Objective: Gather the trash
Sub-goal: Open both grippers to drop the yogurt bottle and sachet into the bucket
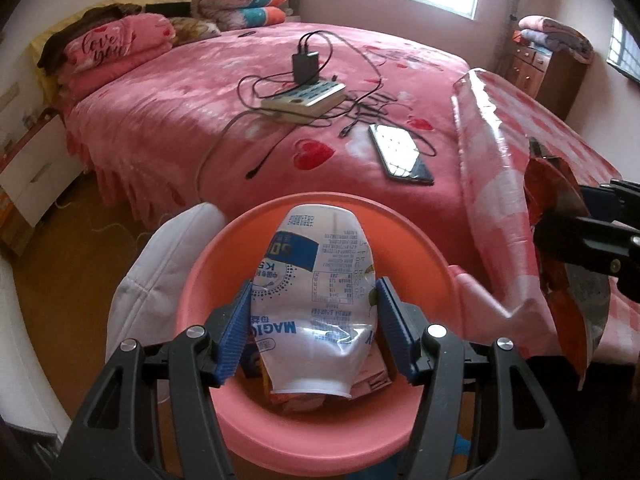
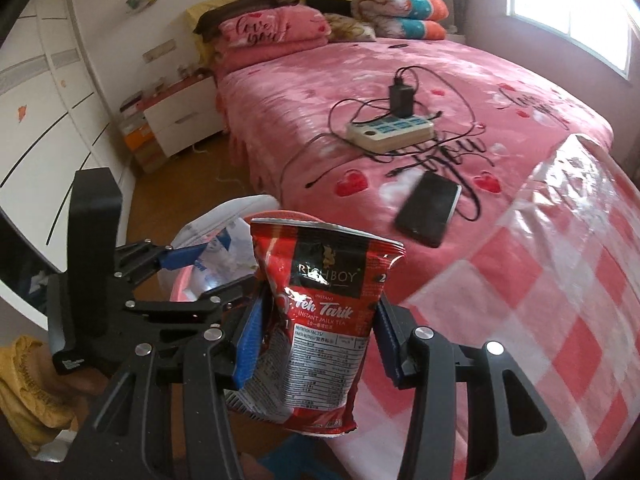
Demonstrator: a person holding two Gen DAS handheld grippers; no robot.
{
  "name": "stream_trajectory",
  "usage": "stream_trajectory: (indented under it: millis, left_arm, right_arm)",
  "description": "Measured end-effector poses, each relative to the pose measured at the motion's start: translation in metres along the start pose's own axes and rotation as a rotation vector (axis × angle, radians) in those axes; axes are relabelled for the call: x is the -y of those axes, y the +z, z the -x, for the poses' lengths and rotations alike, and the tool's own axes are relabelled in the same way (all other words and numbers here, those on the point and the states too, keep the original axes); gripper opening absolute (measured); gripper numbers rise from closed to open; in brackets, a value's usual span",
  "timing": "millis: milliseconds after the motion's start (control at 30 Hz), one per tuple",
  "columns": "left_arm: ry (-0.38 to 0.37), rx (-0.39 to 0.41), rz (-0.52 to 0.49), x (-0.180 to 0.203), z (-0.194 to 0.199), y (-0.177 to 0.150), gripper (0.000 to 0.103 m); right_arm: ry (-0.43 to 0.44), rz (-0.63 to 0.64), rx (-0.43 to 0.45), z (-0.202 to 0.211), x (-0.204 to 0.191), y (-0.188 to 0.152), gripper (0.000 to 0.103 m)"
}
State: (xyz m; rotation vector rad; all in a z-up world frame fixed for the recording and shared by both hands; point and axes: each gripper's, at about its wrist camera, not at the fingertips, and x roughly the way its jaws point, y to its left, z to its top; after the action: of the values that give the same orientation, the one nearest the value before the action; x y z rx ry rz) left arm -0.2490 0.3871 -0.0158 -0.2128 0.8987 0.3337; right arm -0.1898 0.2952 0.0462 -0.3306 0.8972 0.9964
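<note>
My left gripper (image 1: 316, 316) is shut on a crumpled white and blue plastic packet (image 1: 320, 280), held over a round pink bin (image 1: 320, 432) that has other wrappers at its bottom. In the right wrist view my right gripper (image 2: 316, 332) is shut on a red instant milk tea bag (image 2: 320, 320), upright between the blue pads. The left gripper (image 2: 188, 276) with the white packet (image 2: 224, 252) shows left of the red bag, above the pink bin (image 2: 180, 288). The red bag (image 1: 560, 248) and the right gripper also appear at the right edge of the left wrist view.
A bed with a pink heart blanket (image 1: 240, 92) carries a power strip (image 1: 304, 98) with a charger and cables, a phone (image 1: 400, 152) and a pink checked plastic sheet (image 2: 540, 280). A white cushion (image 1: 160, 272) leans by the bin. A white nightstand (image 2: 180, 120) and wardrobe stand at left.
</note>
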Motion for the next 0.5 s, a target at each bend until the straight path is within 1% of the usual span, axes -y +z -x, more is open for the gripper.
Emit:
stream_trajectory:
  millis: [200,333,400,467,500]
  left_arm:
    - [0.017,-0.023,0.024,-0.010,-0.008,-0.002,0.062]
    - [0.029,-0.044,0.036,-0.014,-0.015,-0.003,0.062]
    - [0.039,-0.061,0.045,-0.017,-0.018,-0.004,0.066]
    - [0.047,-0.063,0.048,-0.018,-0.019,-0.005,0.071]
    - [0.055,-0.062,0.046,-0.018,-0.018,-0.006,0.074]
  right_arm:
    - [0.019,0.011,-0.020,-0.015,-0.007,0.002,0.050]
    - [0.047,0.009,-0.034,-0.024,-0.011,0.004,0.054]
    - [0.059,0.004,-0.035,-0.027,-0.012,0.004,0.060]
    - [0.057,-0.002,-0.024,-0.026,-0.011,0.003,0.076]
    - [0.054,-0.006,-0.018,-0.025,-0.010,0.002,0.078]
